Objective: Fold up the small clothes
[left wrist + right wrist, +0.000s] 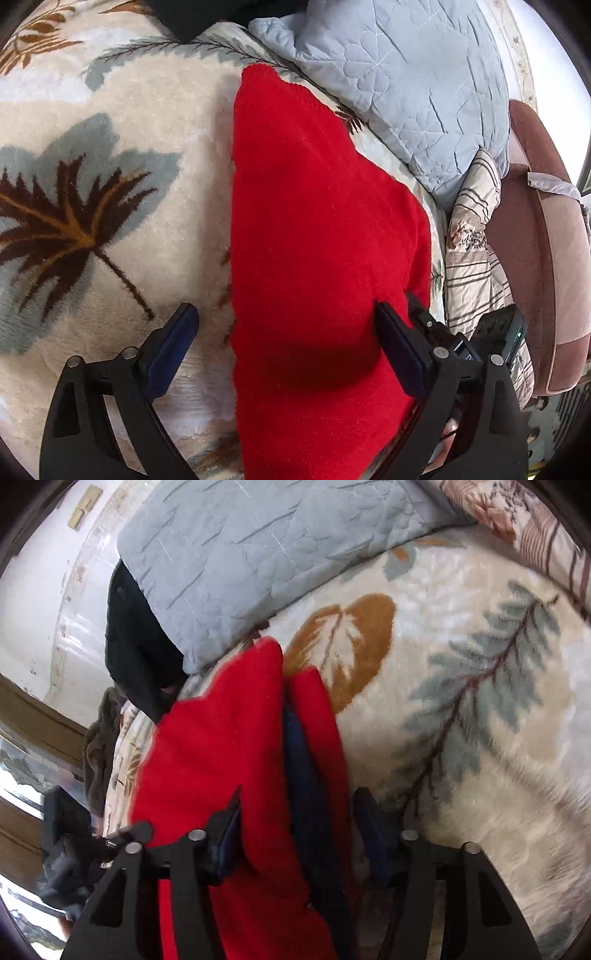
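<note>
A red knitted garment lies folded flat on the cream leaf-patterned blanket. My left gripper is open just above it, one finger over the blanket at the left, the other over the red cloth. In the right wrist view the red garment is bunched upright between the fingers of my right gripper, with a dark blue strip showing in its fold. The fingers stand apart on either side of the cloth; whether they pinch it is unclear. The right gripper's body shows at the garment's right edge.
A light blue quilted pillow lies beyond the garment. A striped floral cover and a brown-pink chair are at the right. A black cloth lies beside the pillow. The blanket spreads wide to the right.
</note>
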Demonstrator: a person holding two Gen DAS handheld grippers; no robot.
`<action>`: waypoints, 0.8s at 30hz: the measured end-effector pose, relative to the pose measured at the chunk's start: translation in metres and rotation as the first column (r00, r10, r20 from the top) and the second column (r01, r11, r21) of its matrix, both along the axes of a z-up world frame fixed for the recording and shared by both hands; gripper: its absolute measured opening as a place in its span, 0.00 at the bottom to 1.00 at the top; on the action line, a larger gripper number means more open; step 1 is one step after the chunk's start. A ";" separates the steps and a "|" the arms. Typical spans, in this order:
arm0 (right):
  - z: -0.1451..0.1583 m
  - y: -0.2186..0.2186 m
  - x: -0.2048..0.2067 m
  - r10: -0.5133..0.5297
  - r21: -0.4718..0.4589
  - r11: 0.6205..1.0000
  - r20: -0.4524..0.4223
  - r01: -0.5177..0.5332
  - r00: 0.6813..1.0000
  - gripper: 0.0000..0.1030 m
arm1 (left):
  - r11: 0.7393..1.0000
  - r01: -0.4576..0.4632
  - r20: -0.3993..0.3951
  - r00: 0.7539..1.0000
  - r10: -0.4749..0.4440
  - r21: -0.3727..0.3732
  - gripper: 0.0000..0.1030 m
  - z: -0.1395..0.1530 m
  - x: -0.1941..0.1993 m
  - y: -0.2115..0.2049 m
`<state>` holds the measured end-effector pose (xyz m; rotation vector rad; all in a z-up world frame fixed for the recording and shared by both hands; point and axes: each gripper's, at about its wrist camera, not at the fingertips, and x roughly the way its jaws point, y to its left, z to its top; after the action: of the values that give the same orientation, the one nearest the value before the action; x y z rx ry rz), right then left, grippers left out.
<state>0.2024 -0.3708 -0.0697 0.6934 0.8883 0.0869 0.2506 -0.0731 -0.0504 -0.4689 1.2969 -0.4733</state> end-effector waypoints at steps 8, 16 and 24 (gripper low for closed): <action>-0.006 0.000 -0.003 0.069 0.051 0.996 -0.029 -0.067 0.997 0.73 | 0.995 0.062 -0.038 0.997 -0.065 -0.078 0.94 -0.007 -0.007 -0.007; -0.003 -0.004 -0.005 0.100 0.091 0.991 -0.022 -0.097 0.995 0.73 | 0.993 0.085 -0.028 0.996 -0.087 -0.082 0.98 -0.003 -0.006 -0.013; 0.010 -0.004 -0.013 0.075 0.046 0.996 0.022 -0.076 0.997 0.75 | 0.983 0.076 -0.051 0.995 -0.086 -0.169 0.98 -0.001 -0.015 -0.004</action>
<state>0.1897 -0.3748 -0.0598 0.7008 0.8954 0.1824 0.2356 -0.0768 -0.0515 -0.5749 1.3420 -0.6436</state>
